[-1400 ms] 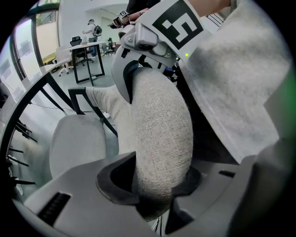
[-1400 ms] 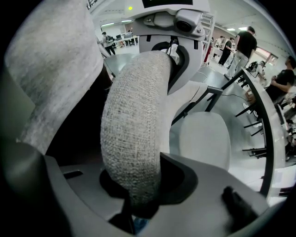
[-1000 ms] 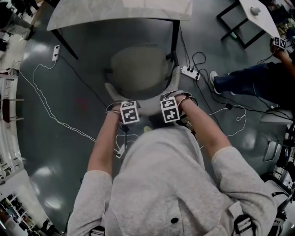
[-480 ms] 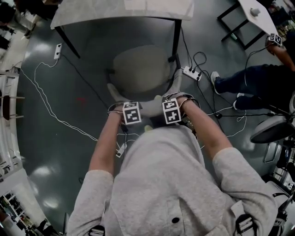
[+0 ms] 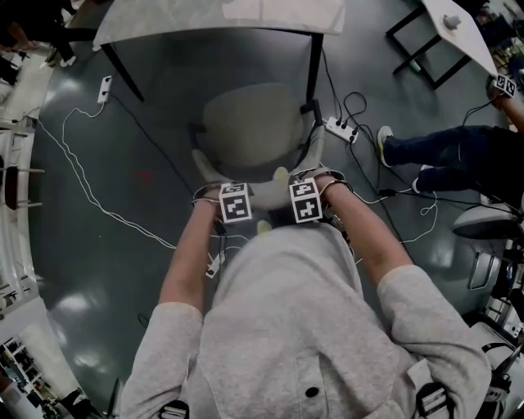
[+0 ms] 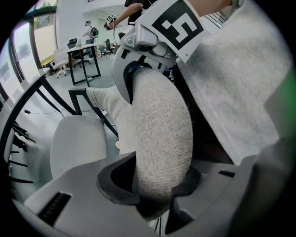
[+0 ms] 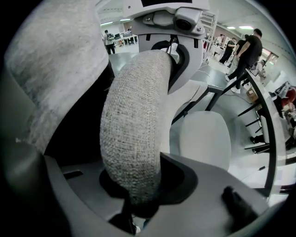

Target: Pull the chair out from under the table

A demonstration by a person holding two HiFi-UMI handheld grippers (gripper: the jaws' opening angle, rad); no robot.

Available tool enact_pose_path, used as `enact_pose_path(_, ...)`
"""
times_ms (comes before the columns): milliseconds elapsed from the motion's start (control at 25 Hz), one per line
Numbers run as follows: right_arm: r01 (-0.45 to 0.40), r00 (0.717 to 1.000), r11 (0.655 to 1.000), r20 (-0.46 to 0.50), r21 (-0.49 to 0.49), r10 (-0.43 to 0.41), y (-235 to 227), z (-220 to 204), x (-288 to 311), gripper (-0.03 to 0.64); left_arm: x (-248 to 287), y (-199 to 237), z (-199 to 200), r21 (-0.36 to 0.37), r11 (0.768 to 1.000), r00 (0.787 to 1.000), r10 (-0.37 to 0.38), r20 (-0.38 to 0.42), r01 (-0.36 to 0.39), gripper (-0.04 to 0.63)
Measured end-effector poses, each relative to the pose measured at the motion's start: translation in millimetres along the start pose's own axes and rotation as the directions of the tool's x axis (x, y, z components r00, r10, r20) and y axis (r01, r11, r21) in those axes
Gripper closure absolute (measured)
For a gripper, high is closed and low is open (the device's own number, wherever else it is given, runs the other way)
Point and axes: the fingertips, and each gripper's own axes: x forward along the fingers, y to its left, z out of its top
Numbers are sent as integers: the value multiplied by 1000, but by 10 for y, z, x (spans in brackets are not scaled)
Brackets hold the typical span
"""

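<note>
Chair (image 5: 250, 127) stands on the grey floor (image 5: 123, 262) in front of the counter's (image 5: 221, 15) near edge. Its pale round seat shows whole in the head view, close beside the counter's dark right leg (image 5: 312, 69). The curved fabric backrest (image 5: 264, 190) faces the person. Both grippers sit on its top rim, the left gripper (image 5: 235, 201) and the right gripper (image 5: 304, 199) near each other with a short stretch of rim between them.

From above, the marker cubes cover the jaws, so the grip cannot be read there. The two gripper views settle it. In the left gripper view the jaws are partly apart and pressed on the thick padded rim, which fills the gap between them. In the right gripper view the jaws clamp the same woven rim in the same way. Each gripper view also shows the other gripper farther along the rim, and the seat below.

Only the head view shows the white power strip (image 5: 337, 128), the cables (image 5: 82, 176) trailing over the floor, and another person's legs (image 5: 442, 151) at the right.
</note>
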Motion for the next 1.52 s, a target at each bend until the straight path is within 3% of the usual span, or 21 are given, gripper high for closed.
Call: enact_pose_path(1520,10,1000,1000,-13,3,-9,896,242,78,512,220,-904,-11,0,1000,1000,15,4,-15,437)
